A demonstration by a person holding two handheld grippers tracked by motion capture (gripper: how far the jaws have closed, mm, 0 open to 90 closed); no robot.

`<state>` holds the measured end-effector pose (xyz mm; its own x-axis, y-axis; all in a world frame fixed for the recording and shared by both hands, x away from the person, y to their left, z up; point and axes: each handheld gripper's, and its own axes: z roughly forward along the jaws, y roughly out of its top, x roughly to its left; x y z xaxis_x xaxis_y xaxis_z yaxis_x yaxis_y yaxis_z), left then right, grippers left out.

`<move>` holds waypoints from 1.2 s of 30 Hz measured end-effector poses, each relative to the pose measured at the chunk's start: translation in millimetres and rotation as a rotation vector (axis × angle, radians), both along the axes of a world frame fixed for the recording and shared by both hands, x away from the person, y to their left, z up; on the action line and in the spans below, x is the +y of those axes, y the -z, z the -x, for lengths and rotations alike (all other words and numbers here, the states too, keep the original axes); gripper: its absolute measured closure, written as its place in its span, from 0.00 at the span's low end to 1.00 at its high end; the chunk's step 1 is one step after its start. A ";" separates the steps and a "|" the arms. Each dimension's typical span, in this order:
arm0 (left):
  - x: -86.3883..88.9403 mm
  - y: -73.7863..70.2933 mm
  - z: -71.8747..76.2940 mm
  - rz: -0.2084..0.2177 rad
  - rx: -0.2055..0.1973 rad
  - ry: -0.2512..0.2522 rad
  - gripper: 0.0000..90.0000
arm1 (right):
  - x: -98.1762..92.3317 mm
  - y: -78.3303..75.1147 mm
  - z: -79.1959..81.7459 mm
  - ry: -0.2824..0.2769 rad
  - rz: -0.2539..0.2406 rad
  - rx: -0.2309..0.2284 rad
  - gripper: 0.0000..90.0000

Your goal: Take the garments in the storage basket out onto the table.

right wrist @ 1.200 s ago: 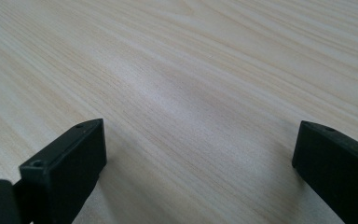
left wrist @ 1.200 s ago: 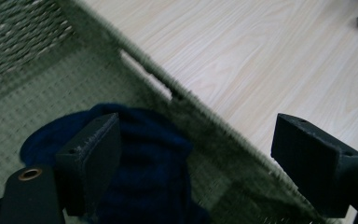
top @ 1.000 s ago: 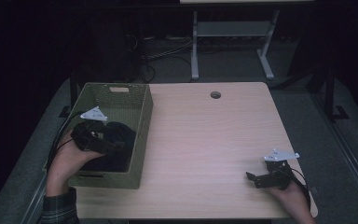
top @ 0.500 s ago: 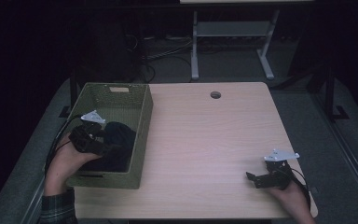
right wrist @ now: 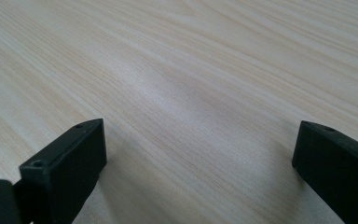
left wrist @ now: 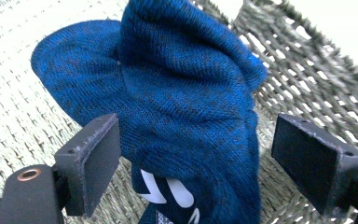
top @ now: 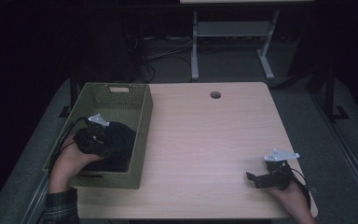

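Note:
A dark blue knit garment [left wrist: 186,102] with white markings lies bunched inside the olive woven basket [top: 142,135] at the table's left side; in the high view the garment [top: 121,140] looks almost black. My left gripper [left wrist: 196,154] is down in the basket [left wrist: 307,74], open, its jaws standing wide on either side of the cloth. From above, the left gripper [top: 107,145] sits in the basket's near half, held by a hand. My right gripper [top: 255,179] rests at the table's front right, open, with nothing but bare wood between the jaws [right wrist: 200,149].
The light wooden table [top: 205,140] has a round cable hole [top: 215,94] near its far edge. A white stand [top: 233,46] and cables lie on the floor beyond it. The basket's tall walls hem in the left gripper.
My left gripper has drawn slightly back toward the person inside the basket. The right gripper has stayed put.

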<state>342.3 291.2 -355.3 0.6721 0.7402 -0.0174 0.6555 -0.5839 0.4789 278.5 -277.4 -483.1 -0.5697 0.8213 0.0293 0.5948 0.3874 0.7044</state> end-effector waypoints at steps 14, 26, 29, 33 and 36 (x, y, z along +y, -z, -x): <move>-0.1 12.6 -8.0 -0.013 0.047 0.003 0.35 | 0.0 0.0 0.0 0.000 0.000 0.000 0.03; 1.3 12.4 -9.6 0.023 0.098 0.042 0.80 | 0.0 0.0 0.0 0.000 0.000 0.000 0.03; 1.3 9.8 -8.9 0.023 0.087 0.047 0.80 | 0.1 0.0 0.1 0.000 0.000 0.000 0.03; 3.2 6.3 -8.6 0.024 0.087 0.047 0.80 | 0.0 0.0 0.0 -0.001 0.001 0.000 0.03; 4.2 1.5 -9.5 0.043 0.106 0.056 0.80 | -0.1 0.0 0.0 -0.001 0.001 -0.001 0.03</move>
